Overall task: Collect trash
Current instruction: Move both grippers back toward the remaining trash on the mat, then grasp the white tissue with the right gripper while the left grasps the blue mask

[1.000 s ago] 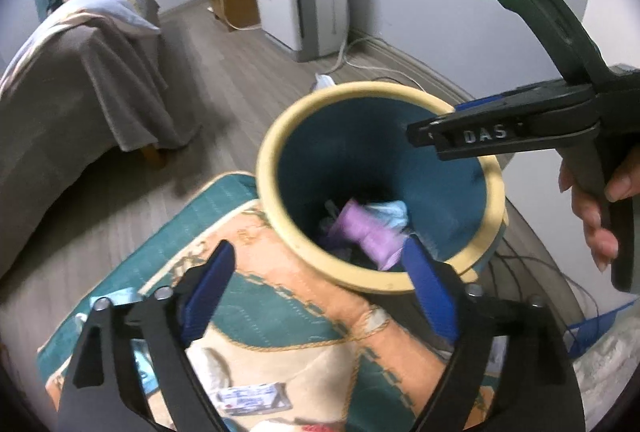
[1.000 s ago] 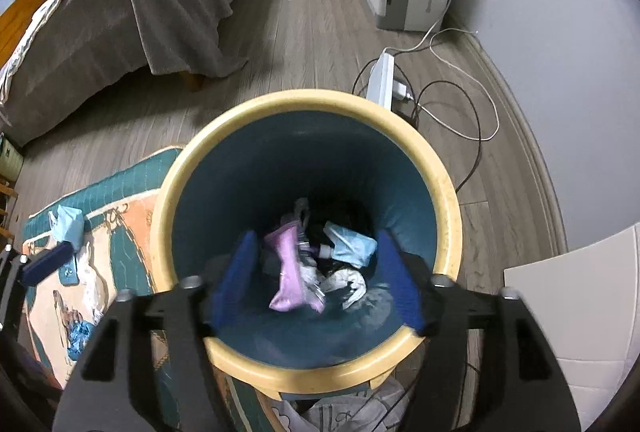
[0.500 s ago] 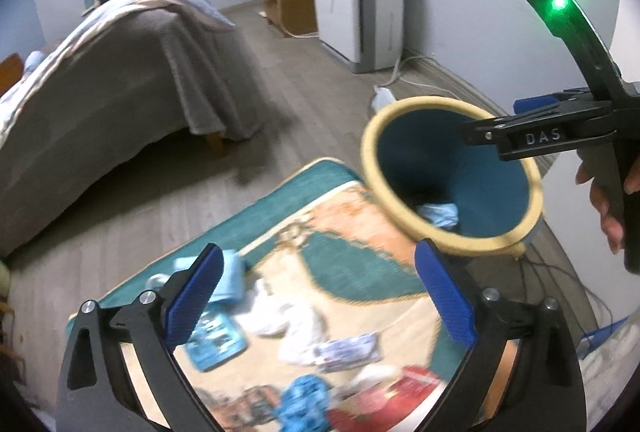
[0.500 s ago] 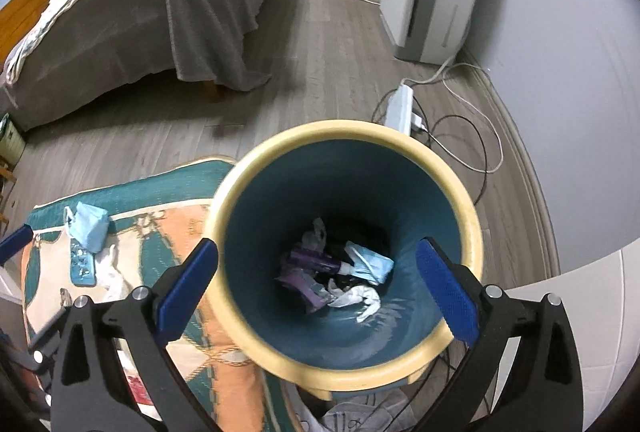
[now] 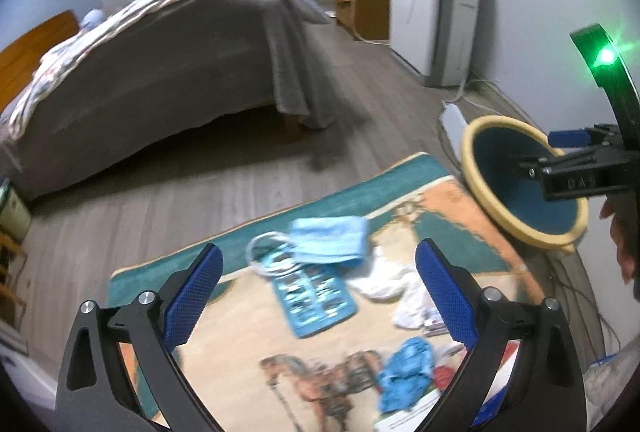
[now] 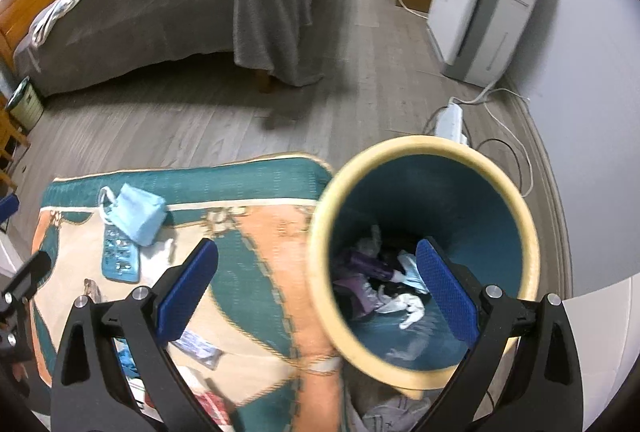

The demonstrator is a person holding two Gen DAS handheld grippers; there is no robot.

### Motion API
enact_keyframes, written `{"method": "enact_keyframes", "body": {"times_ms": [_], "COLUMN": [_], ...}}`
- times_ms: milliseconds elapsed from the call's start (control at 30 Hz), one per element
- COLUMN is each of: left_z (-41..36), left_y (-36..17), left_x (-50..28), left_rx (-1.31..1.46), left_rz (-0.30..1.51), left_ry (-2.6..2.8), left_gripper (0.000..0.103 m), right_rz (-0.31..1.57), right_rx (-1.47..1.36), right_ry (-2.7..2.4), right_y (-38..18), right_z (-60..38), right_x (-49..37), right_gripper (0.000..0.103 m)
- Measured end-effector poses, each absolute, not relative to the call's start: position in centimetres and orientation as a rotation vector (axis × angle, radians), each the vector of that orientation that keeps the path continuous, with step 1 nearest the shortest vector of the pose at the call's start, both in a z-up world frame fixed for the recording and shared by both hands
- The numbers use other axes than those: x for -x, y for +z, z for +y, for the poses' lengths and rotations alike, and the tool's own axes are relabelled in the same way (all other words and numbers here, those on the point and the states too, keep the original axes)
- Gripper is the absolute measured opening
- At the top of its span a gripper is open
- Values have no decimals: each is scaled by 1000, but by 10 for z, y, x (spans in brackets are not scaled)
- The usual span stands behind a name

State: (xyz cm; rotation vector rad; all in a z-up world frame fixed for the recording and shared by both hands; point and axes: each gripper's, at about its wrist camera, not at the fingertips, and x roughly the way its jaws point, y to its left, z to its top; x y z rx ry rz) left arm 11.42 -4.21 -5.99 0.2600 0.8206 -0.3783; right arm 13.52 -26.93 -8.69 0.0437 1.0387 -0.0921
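Observation:
A teal bin with a cream rim (image 6: 516, 200) (image 5: 472, 168) stands at the rug's right end, with purple, white and blue trash inside. My right gripper (image 6: 316, 290) hangs open and empty above the bin's left rim. My left gripper (image 5: 318, 290) is open and empty over the rug (image 5: 248, 320), above scattered trash: a light blue face mask (image 5: 328, 238) (image 6: 136, 212), a blue blister pack (image 5: 314, 298) (image 6: 120, 256), crumpled white tissue (image 5: 384, 280) and a blue crumpled wrapper (image 5: 404, 364). The right gripper's black body (image 5: 576, 176) shows at the right edge of the left wrist view, with a person's fingers behind it.
A bed with a grey blanket (image 5: 160, 72) fills the back left. A white appliance (image 5: 436, 20) and a wooden cabinet (image 5: 368, 4) stand along the far wall. A power strip with cables (image 6: 452, 120) lies on the wood floor behind the bin.
Both grippers have drawn back from the bin toward the rug, the left one farther. The right gripper's jaws widened after the purple item dropped into the bin.

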Motion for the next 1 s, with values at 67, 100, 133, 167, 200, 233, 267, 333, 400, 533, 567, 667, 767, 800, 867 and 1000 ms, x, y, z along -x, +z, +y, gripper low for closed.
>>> {"method": "enact_keyframes", "body": {"times_ms": [67, 100, 133, 167, 200, 233, 267, 333, 400, 533, 567, 667, 767, 800, 867, 1000], "left_z": [-29, -24, -18, -13, -9, -3, 1, 11, 18, 34, 37, 43, 48, 51, 53, 59], "left_y": [-60, -60, -60, -61, -62, -64, -65, -69, -72, -74, -74, -75, -76, -76, -76, -79], "left_x": [-116, -117, -117, -118, -119, -121, -121, -125, -127, -131, -132, -134, -136, -137, -136, -137], "left_rx": [-243, -236, -230, -228, -227, -230, -233, -231, -222, -201, -196, -184, -161, -149, -147, -155], "left_rz": [826, 828, 828, 827, 829, 833, 835, 846, 853, 862, 865, 872, 882, 883, 880, 898], "left_ry": [-356, -350, -341, -333, -326, -314, -306, -287, -275, -239, -233, -216, -207, -205, -206, -182], "left_gripper": [96, 96, 96, 96, 96, 96, 96, 96, 96, 96, 96, 96, 96, 96, 96, 96], "right_rz": [1046, 1051, 1054, 1059, 1065, 1072, 1078, 1092, 1107, 1143, 1147, 1158, 1176, 1184, 1202, 1263], "right_rx": [-21, -8, -1, 5, 8, 14, 20, 36, 57, 84, 86, 80, 65, 62, 59, 86], "right_ry": [-77, -69, -64, -55, -45, -38, -34, -21, -9, 17, 21, 34, 58, 65, 80, 115], "right_y": [-90, -92, -94, -97, -99, -103, -105, -110, -116, -129, -131, -135, -140, -143, -148, -164], "right_z": [-256, -248, -243, -236, -229, -223, -217, -207, -198, -178, -175, -164, -156, -153, -150, -140], "right_x": [-138, -140, -142, -144, -146, -148, -149, -152, -153, -156, -156, -158, -160, -160, -160, -158], "right_gripper": [97, 97, 97, 97, 97, 97, 97, 97, 97, 97, 97, 97, 97, 97, 92, 80]}}
